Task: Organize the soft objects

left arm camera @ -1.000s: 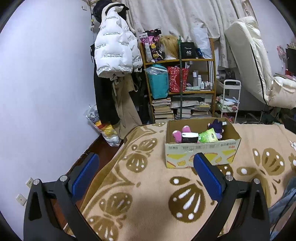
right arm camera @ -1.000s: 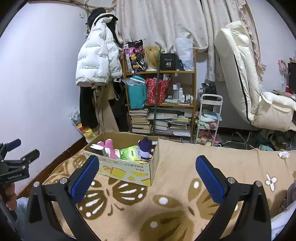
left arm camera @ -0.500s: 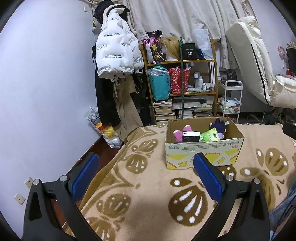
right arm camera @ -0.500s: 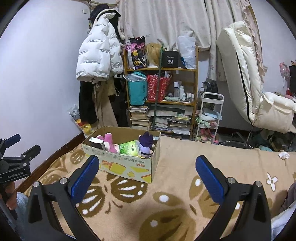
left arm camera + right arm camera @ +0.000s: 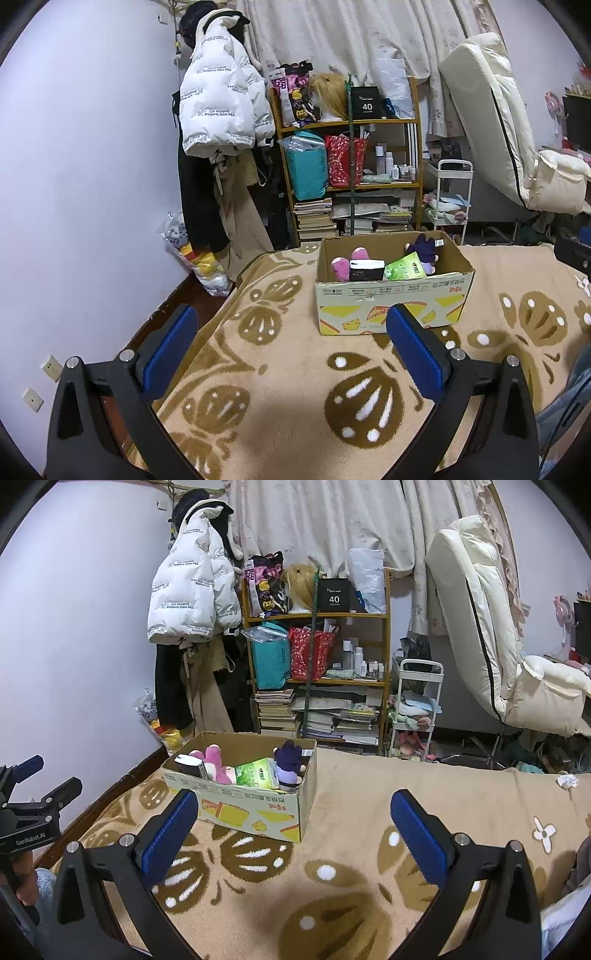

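A cardboard box [image 5: 391, 302] stands on the beige patterned blanket [image 5: 280, 391]. It holds a pink plush toy [image 5: 341, 266], a black-and-white pack [image 5: 366, 270], a green tissue pack [image 5: 404, 266] and a purple plush toy [image 5: 424, 248]. The box also shows in the right wrist view [image 5: 251, 808], with the pink plush [image 5: 216, 764], green pack [image 5: 258, 773] and purple plush [image 5: 290, 762]. My left gripper [image 5: 291, 343] is open and empty, in front of the box. My right gripper [image 5: 293, 825] is open and empty, right of the box.
A wooden shelf [image 5: 321, 679] with books and bags stands behind the bed. A white puffer jacket [image 5: 221, 107] hangs at the left. A white rolling cart [image 5: 415, 709] and a cream recliner [image 5: 487, 642] stand to the right. A crumpled tissue [image 5: 567, 781] lies on the blanket.
Both grippers have shifted slightly, so the box sits a little further right in the left view. Both stay open and empty. The box contents have not moved.
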